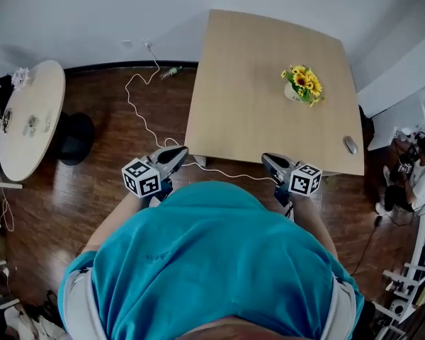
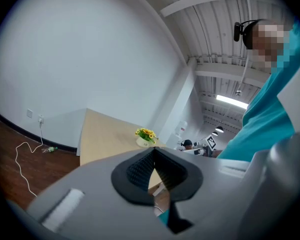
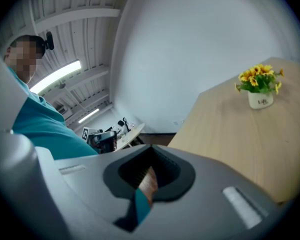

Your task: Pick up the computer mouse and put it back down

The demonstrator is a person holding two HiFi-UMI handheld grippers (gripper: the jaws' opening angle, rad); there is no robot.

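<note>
Floor [image 1: 92, 183] first: dark glossy wood planks, w/ a thin white cable [image 1: 136, 112] looping across. Table [image 1: 255, 119] next: square, pale wood-grain top, matte, mostly bare. Round side table [image 1: 35, 112] stands well off to the left, not part of the job.

Left tongs [image 1: 177, 152] and right tongs [image 1: 268, 161] are grey moulded plastic w/ ribbed black pads. They hang just short of the table's near edge, a marker cube behind each. Both are clenched on nothing: pads meet, no obj btwn them in either gripper view.

Flower pot [image 1: 297, 89], small and white w/ yellow blooms, sits toward the far right of the top. Computer mouse [image 1: 350, 145] is the smallest item: grey, smooth rounded oval shell. It lies on the table close to the right near corner, apart from the pot.

Key relation: mouse lies ahead and well to the right of the right tongs, so the right hand is clearly nearer; the left has approx the whole table width to cross. Long axis runs roughly near-to-far in the head view, so the tongs would prob. need to open and close across its narrow sides. Pickup not yet begun.
</note>
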